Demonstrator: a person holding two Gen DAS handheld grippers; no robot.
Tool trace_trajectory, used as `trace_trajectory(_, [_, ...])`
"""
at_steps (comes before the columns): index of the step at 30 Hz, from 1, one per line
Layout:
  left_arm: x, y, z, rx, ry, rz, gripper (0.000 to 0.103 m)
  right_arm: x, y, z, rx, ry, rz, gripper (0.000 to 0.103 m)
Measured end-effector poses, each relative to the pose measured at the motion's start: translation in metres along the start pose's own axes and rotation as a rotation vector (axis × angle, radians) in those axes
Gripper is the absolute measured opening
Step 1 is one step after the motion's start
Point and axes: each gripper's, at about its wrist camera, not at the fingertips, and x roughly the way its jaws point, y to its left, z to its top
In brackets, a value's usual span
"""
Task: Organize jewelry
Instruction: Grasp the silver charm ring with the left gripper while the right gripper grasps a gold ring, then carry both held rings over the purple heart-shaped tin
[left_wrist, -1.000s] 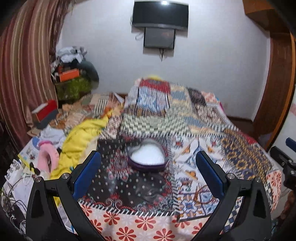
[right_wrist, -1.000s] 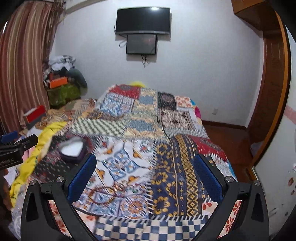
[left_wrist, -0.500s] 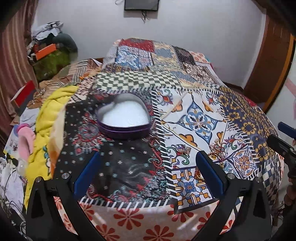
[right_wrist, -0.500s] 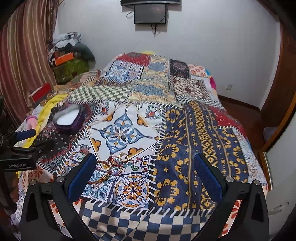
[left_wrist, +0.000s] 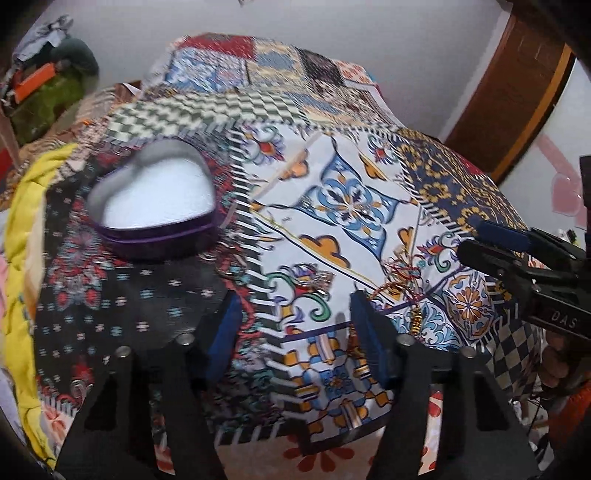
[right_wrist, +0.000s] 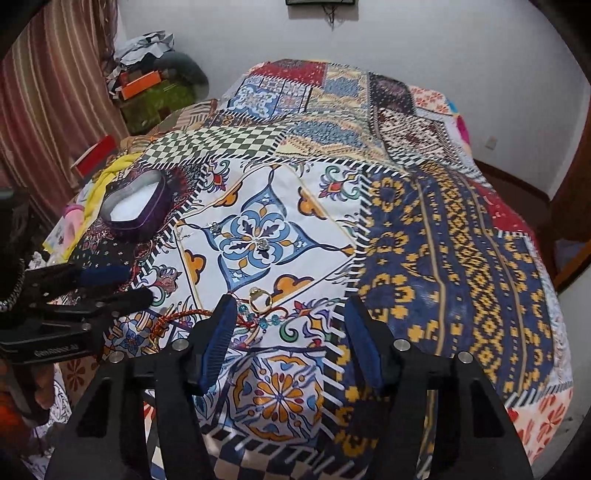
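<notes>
In the left wrist view, the left tongs (left_wrist: 295, 325) are held apart and empty above the patchwork bedspread (left_wrist: 369, 147), with the purple heart-shaped tin (left_wrist: 155, 206) lying ahead-left. In the right wrist view, the right tongs (right_wrist: 288, 332), also spread and empty, are best lowered squarely around the gold ring (right_wrist: 260, 298) beside the red thread bracelet (right_wrist: 177, 317).

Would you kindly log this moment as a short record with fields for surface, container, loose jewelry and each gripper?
surface: patchwork bedspread
container: heart-shaped purple tin, open, white lining, nothing visible inside
loose jewelry: gold ring and red-gold thread bracelet near the foot edge; small silver pieces on the blue flower tile
left gripper: open, empty, over the bedspread right of the tin
right gripper: open, empty, just short of the ring
</notes>
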Motion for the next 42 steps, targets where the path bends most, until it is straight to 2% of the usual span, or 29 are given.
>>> trace_trajectory(2, [0.006, -0.003, 0.001, 0.009, 0.009, -0.009, 0.052, 0.004, 0.002, 0.001, -0.007, 0.012, 0.012, 0.047])
trace_trajectory(9, [0.018, -0.003, 0.009, 0.018, 0.006, -0.012, 0.051, 0.023, 0.003, 0.007, 0.004, 0.072, 0.074, 0.037])
trace_trajectory(13, [0.022, -0.005, 0.01, 0.035, -0.003, 0.001, 0.048, 0.035, 0.006, 0.011, 0.007, 0.104, 0.105, 0.024])
trace_trajectory(15, [0.023, -0.007, 0.01, 0.047, -0.007, 0.0, 0.047, 0.042, 0.007, 0.011, 0.009, 0.124, 0.118, 0.023])
trace_trajectory(20, [0.027, -0.012, 0.008, 0.078, -0.017, 0.003, 0.038, 0.049, 0.007, 0.009, 0.006, 0.147, 0.113, 0.023])
trace_trajectory(24, [0.029, -0.015, 0.008, 0.09, -0.026, 0.013, 0.028, 0.055, 0.01, 0.008, -0.011, 0.156, 0.103, 0.018])
trace_trajectory(28, [0.027, -0.015, 0.006, 0.105, -0.037, 0.005, 0.027, 0.056, 0.011, 0.008, -0.027, 0.15, 0.109, 0.015])
trace_trajectory(29, [0.026, -0.015, 0.005, 0.104, -0.039, 0.005, 0.027, 0.056, 0.011, 0.008, -0.027, 0.147, 0.108, 0.009])
trace_trajectory(35, [0.011, -0.008, 0.006, 0.081, -0.065, 0.016, 0.027, 0.052, 0.009, 0.011, -0.008, 0.14, 0.1, 0.008])
trace_trajectory(42, [-0.017, -0.003, 0.012, 0.063, -0.131, 0.038, 0.027, 0.03, 0.007, 0.021, 0.005, 0.079, 0.094, 0.008])
